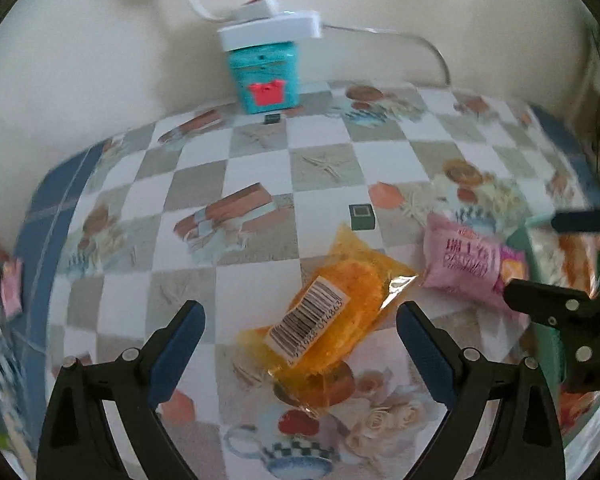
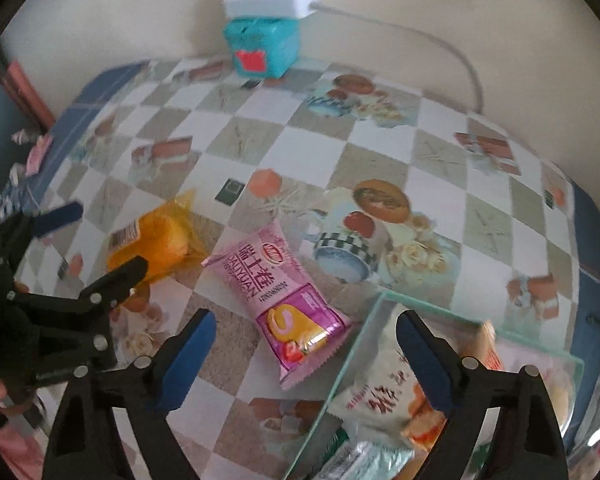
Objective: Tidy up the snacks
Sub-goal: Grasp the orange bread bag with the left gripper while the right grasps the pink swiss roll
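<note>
The bench (image 2: 380, 136), under a checkered picture cloth, carries a teal box (image 2: 264, 50) at 12 o'clock, an orange snack (image 2: 156, 246) at 9, a pink snack (image 2: 284, 300) at centre and a clear tray (image 2: 356, 352) at 5.

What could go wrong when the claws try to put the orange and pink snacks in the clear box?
The orange snack has a shiny, crinkly wrapper, so the open left claw might pinch only a loose edge and lose it. The pink snack lies right beside the clear box, and the right claw could bump the rim. The two claws are close together and might collide.
</note>
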### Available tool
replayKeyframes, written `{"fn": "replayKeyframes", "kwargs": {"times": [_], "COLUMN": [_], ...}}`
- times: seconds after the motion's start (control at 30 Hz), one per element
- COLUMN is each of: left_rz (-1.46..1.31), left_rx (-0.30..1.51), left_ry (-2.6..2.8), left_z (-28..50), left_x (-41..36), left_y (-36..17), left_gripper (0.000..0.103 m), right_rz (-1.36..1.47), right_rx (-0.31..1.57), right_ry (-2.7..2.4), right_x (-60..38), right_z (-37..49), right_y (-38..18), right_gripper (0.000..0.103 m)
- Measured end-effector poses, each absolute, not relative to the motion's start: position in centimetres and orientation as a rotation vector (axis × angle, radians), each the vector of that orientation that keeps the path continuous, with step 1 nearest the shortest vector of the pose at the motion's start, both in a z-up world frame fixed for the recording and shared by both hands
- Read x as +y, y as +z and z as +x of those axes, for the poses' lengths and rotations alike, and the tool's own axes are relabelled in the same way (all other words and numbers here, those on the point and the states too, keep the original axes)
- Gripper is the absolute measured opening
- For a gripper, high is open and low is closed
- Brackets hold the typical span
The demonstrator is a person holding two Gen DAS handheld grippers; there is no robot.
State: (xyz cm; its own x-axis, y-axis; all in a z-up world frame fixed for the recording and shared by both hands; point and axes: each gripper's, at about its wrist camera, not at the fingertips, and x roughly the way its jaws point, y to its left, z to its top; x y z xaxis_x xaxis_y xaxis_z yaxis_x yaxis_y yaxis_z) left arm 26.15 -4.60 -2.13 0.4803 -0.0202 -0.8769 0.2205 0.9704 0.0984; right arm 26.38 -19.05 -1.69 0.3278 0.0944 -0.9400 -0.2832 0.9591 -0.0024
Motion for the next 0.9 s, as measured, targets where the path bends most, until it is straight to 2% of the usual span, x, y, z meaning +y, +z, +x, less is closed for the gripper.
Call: {"fn": "replayKeyframes", "kwargs": {"times": [0.07,0.23,0.33,0.47,0.5,0.53,0.57,0.77,0.9], "left_rz": [0.253,0.291,0.257,0.242,0.236,0.230,0.225,0.145,0.060], "left_rx": [1.080,1.131,1.163,1.175,1.177,1.181,1.187,1.195,1.199], "left_ry": [-0.165,-0.220,-0.253,-0.263,-0.268,-0.270,-0.266,-0.238,-0.165], "left_z": [26.7,27.7,28.1,28.1,28.1,28.0,27.9,27.3,26.3], "left_x": [-5.0,-5.2,-4.9,-4.8,-4.8,-4.8,-4.7,-3.1,-1.3], "left_y": [-2.5,-3.9,-4.7,-5.5,-5.6,-5.8,-6.2,-6.5,-6.4], "left_gripper": [0.096,0.091,0.074,0.068,0.065,0.054,0.048,0.043,0.042], "right_rz": [-0.221,-0.309,-0.372,-0.383,-0.386,-0.384,-0.372,-0.337,-0.293], "right_rx": [1.224,1.269,1.285,1.302,1.305,1.307,1.308,1.288,1.268], "right_ry": [0.268,0.311,0.317,0.318,0.313,0.310,0.314,0.314,0.327], "right_x": [-18.3,-16.6,-15.8,-15.6,-15.6,-15.6,-15.6,-15.7,-15.8], "right_z": [26.7,27.3,27.6,28.2,28.3,28.4,28.5,28.2,27.8], "right_y": [-2.2,-3.8,-4.7,-5.5,-5.7,-5.9,-6.0,-5.8,-5.0], "right_gripper": [0.085,0.080,0.072,0.070,0.065,0.063,0.060,0.046,0.044]}}
